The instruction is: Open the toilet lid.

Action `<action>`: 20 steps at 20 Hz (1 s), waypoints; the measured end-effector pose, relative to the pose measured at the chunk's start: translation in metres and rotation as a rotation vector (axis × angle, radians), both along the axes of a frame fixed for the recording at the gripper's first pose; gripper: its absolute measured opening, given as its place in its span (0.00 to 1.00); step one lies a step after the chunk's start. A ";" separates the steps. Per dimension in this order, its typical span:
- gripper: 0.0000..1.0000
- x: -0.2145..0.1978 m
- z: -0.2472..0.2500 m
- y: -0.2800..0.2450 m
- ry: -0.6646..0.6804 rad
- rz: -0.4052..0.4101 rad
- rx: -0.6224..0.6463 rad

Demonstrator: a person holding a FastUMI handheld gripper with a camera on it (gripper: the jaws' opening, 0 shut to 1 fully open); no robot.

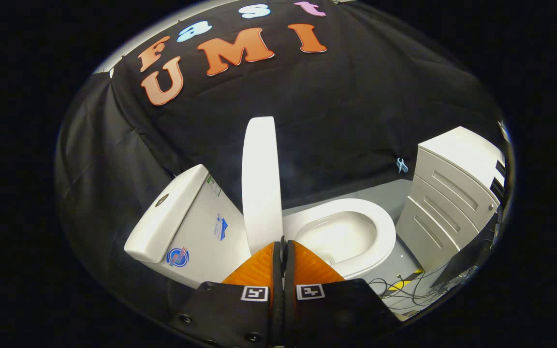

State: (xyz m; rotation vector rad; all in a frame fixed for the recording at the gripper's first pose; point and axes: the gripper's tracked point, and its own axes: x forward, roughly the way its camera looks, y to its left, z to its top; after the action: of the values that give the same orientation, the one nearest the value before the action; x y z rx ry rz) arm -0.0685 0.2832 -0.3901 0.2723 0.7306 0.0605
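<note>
Booth: raised lid [260, 179] beyond closed claw [283, 249]

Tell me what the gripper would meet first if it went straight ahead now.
Probably the raised lid: its lower edge stands just ahead of the shut fingers of the gripper. Depth is unclear, so it might pass beside it toward the seat.

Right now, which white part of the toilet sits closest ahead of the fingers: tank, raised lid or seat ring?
The raised lid: its lower edge meets the closed gripper, while the tank and seat ring flank it.
</note>
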 end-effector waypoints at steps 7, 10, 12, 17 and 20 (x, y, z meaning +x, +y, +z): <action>0.08 -0.003 0.011 0.034 -0.036 0.055 -0.061; 0.08 -0.004 0.014 0.049 -0.053 0.076 -0.087; 0.08 -0.005 0.016 0.059 -0.065 0.091 -0.110; 0.08 -0.010 0.020 0.085 -0.094 0.134 -0.168; 0.08 -0.013 0.020 0.102 -0.108 0.165 -0.201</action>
State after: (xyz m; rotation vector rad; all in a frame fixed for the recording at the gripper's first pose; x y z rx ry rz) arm -0.0811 0.3853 -0.3703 0.0161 0.6454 0.1566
